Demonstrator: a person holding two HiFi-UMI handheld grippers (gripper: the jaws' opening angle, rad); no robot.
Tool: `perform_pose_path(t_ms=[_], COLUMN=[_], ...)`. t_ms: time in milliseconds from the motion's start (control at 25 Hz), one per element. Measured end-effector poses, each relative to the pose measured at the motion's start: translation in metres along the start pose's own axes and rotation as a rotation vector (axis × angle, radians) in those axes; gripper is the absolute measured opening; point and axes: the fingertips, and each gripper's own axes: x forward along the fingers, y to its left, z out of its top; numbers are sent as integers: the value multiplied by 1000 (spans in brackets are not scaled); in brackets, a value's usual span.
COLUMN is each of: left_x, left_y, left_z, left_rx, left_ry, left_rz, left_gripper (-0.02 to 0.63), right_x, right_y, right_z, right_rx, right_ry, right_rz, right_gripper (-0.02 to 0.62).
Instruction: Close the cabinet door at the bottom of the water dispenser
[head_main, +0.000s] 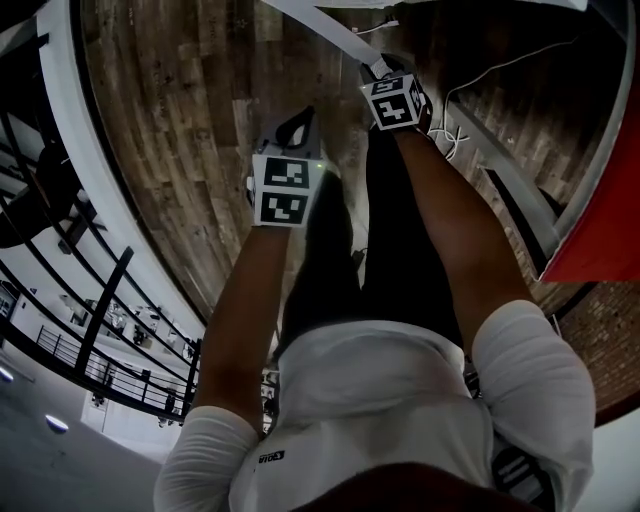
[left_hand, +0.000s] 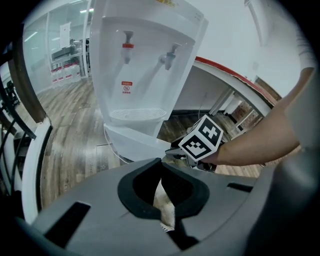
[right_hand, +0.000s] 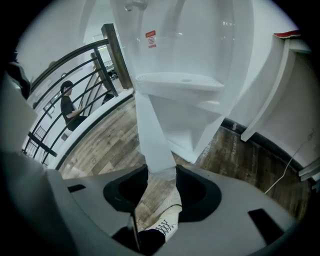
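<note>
Bottom door (right_hand: 152, 135) of the dispenser (left_hand: 145, 55) was swung wide open, sticking out over the wood floor (head_main: 180, 120) pretty much edge-on to the right gripper (head_main: 380, 68). That gripper was down low, right by the door's free edge. I honestly couldn't tell if it was touching. The left gripper (head_main: 293, 125) hung further back over bare floor, near nothing. Both sets of jaws were clenched together and empty, with only floor and a shoe (right_hand: 162, 222) showing through the notch.

How I'd do this step: no need to grab anything.
- Keep the right jaws closed and lay their side against the outer face of the door, out near the free edge and not by the hinge, so it takes less force.
- Push in an arc that follows the swing, slow and steady, till the door sits flush.
- It looked like light plastic, so my guess is a hard shove could bounce the door back or nudge the whole unit.
- Pull the jaw tips clear before the last bit so they don't get pinched in the gap.
- The left one could brace the body or just stay out of the way.

Containers: the cabinet (right_hand: 192, 127) stood open, and the part I could see was plain white walls with nothing stored inside. The drip tray (right_hand: 180, 80) above it looked empty too.
</note>
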Motion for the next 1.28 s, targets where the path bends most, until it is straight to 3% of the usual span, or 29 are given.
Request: perform_pose_path(t_ms=[320,600,1280], left_x=[9,16,35], left_y=[1,6,1], left_z=[6,11,30], left_rx=[-17,-44,-22], left_ry=[10,19,30], left_rz=[-5,-6,-17], left_gripper=[-5,-3,-5], right_x=[2,5,9], right_y=[-21,-45,-89], right_z=[7,12,42], right_rx=[27,167,181], right_ry=[-9,-55,-91], right_rz=[-11,-10,-16], right_gripper=[173,173,129])
